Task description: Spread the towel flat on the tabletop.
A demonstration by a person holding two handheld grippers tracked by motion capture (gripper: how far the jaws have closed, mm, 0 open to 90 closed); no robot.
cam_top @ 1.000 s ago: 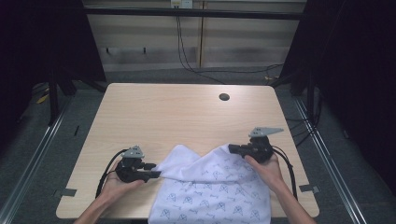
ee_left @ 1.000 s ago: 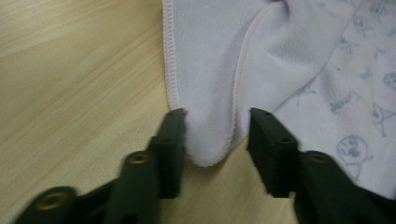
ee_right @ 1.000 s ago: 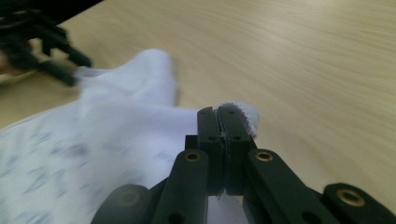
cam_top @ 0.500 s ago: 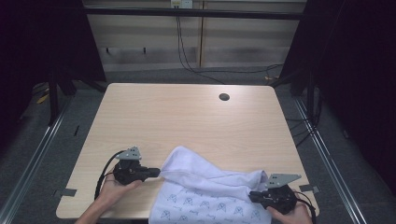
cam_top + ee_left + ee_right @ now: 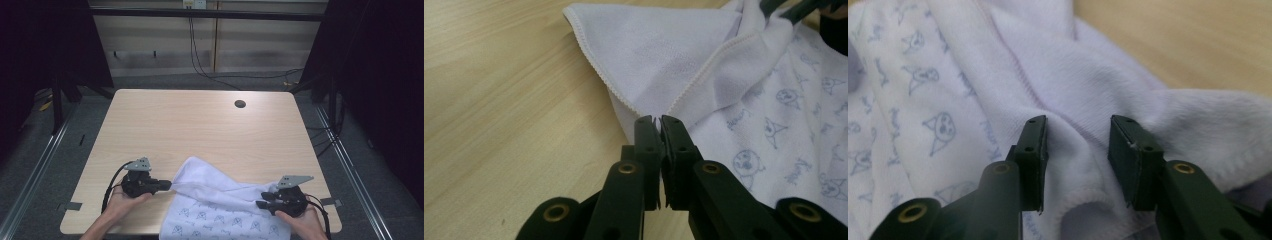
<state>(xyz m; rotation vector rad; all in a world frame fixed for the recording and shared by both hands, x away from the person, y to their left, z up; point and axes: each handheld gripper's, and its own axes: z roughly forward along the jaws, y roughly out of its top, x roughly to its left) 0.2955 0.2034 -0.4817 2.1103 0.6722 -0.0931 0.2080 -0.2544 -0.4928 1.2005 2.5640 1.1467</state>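
A white cloth (image 5: pixel 215 200) printed with small blue cat faces lies crumpled at the table's near edge, part of it folded over itself. My left gripper (image 5: pixel 169 185) is at the cloth's left side. In the left gripper view, that gripper (image 5: pixel 659 121) is shut on a hemmed corner of the cloth (image 5: pixel 664 55). My right gripper (image 5: pixel 259 204) rests at the cloth's right side and points left. In the right gripper view, its jaws (image 5: pixel 1078 122) stand open on either side of a thick fold of the cloth (image 5: pixel 948 75).
The light wooden table (image 5: pixel 200 130) has a round cable hole (image 5: pixel 240 104) at its far right. Bare wood stretches beyond the cloth. Metal frame rails run along both sides, and cables hang at the back wall.
My right gripper carried the cloth's right edge from mid-table down to the near edge, folding the cloth over. Its jaws now stand open. The left gripper has stayed in place.
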